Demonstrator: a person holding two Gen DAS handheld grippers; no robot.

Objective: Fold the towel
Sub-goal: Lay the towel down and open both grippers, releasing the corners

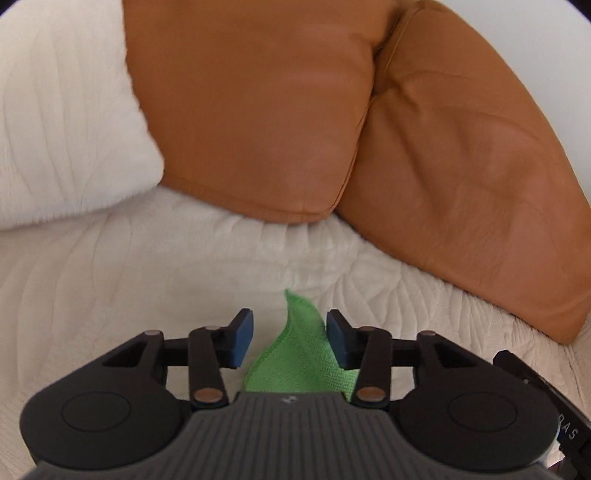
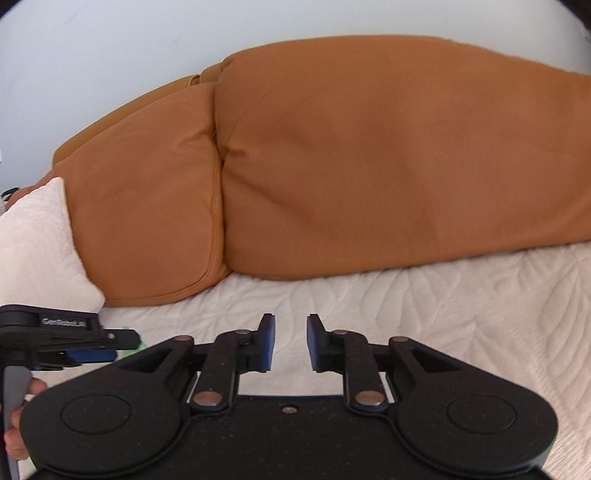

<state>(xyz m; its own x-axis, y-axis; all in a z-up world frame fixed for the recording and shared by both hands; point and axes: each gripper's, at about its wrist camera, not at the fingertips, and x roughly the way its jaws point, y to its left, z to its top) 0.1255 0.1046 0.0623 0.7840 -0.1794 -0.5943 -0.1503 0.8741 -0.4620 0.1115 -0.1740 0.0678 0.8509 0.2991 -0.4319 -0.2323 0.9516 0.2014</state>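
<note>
- Left gripper (image 1: 289, 338): fingers apart, straddling a raised green towel (image 1: 301, 363) corner on the bed (image 1: 147, 258); one pad touches cloth, nothing clamped.
- Right gripper (image 2: 290, 341): fingers parted, empty, over bare quilt.
- Risk: closing off-centre pinches only the hem, so the corner slips on lifting.
- Risk: soft quilt may get pinched together with the towel.

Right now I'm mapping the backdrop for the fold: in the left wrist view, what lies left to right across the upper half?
White quilted pillow → first tan leather cushion → second tan leather cushion → pale wall.
</note>
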